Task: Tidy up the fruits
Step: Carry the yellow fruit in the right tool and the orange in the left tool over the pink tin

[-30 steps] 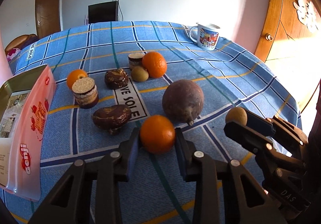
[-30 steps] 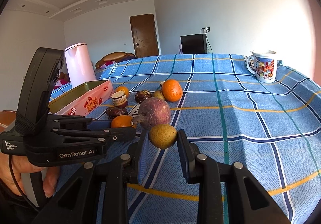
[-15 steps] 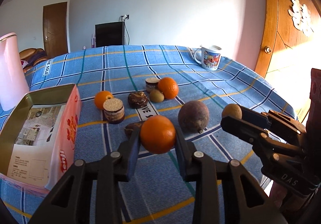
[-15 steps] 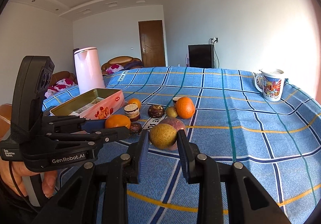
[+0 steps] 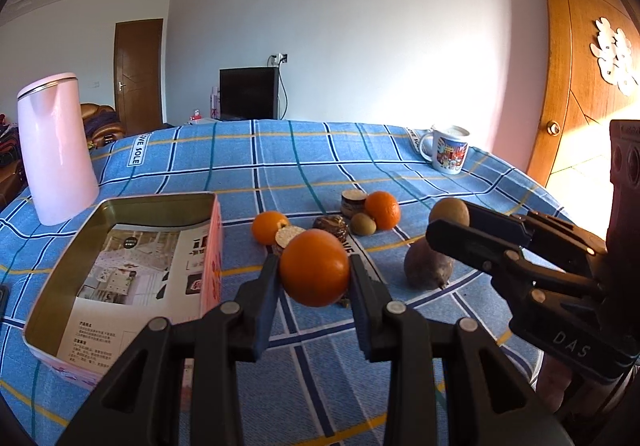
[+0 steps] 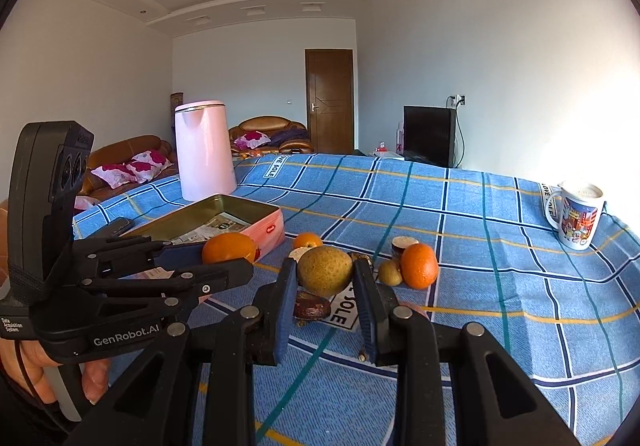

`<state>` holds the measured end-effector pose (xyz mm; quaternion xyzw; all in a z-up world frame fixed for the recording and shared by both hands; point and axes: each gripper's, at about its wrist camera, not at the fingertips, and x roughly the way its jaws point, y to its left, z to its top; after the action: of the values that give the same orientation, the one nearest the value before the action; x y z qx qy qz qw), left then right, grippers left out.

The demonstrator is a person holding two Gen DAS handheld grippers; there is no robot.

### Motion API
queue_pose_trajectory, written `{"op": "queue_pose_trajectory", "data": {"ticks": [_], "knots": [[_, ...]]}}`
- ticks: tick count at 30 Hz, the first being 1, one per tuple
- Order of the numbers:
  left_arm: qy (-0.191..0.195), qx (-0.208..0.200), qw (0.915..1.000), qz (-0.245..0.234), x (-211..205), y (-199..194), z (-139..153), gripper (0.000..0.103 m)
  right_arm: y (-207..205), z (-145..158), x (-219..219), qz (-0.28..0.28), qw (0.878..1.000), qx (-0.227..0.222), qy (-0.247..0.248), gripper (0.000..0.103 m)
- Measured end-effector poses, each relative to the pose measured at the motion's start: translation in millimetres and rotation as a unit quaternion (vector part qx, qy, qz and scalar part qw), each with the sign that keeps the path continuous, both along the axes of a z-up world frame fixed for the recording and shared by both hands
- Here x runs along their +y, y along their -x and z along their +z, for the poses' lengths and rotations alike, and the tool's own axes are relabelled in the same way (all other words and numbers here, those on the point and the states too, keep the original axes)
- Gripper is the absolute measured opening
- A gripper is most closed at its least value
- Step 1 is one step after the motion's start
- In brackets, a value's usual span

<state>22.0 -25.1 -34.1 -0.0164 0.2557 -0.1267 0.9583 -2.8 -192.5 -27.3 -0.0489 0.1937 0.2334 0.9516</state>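
My left gripper [image 5: 314, 278] is shut on an orange [image 5: 315, 272] and holds it above the blue checked tablecloth, just right of the open pink tin box [image 5: 120, 270]. My right gripper [image 6: 325, 278] is shut on a brown-green kiwi [image 6: 325, 275], also lifted; it shows in the left wrist view [image 5: 449, 211] too. On the cloth lie two more oranges [image 5: 382, 209] [image 5: 268, 226], a small kiwi [image 5: 363, 223], a large purple fruit [image 5: 426, 268], and dark round cakes [image 5: 331, 226].
A pink kettle [image 5: 56, 150] stands behind the tin box at the far left. A printed mug [image 5: 450, 154] stands at the far right of the table. The table edge runs close on the right, by a wooden door.
Both grippers have risen and pulled back with their fruit. The left gripper has swung left, bringing the tin box and kettle into view.
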Motion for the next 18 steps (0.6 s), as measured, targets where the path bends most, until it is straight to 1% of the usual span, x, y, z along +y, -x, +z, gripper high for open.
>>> {"op": "queue_pose_trajectory", "data": {"ticks": [10,18], "knots": [[0.007,-0.001,0.9994,0.033,30.3,-4.3,-0.6,0.035,-14.6,13.0,28.7,0.028,1.0,-0.006,0.013,0.03],[0.014,-0.004,0.9979,0.063,59.7,-10.0,0.8,0.035,-28.4,19.1,63.3,0.054,0.998,-0.006,0.027,0.03]]}}
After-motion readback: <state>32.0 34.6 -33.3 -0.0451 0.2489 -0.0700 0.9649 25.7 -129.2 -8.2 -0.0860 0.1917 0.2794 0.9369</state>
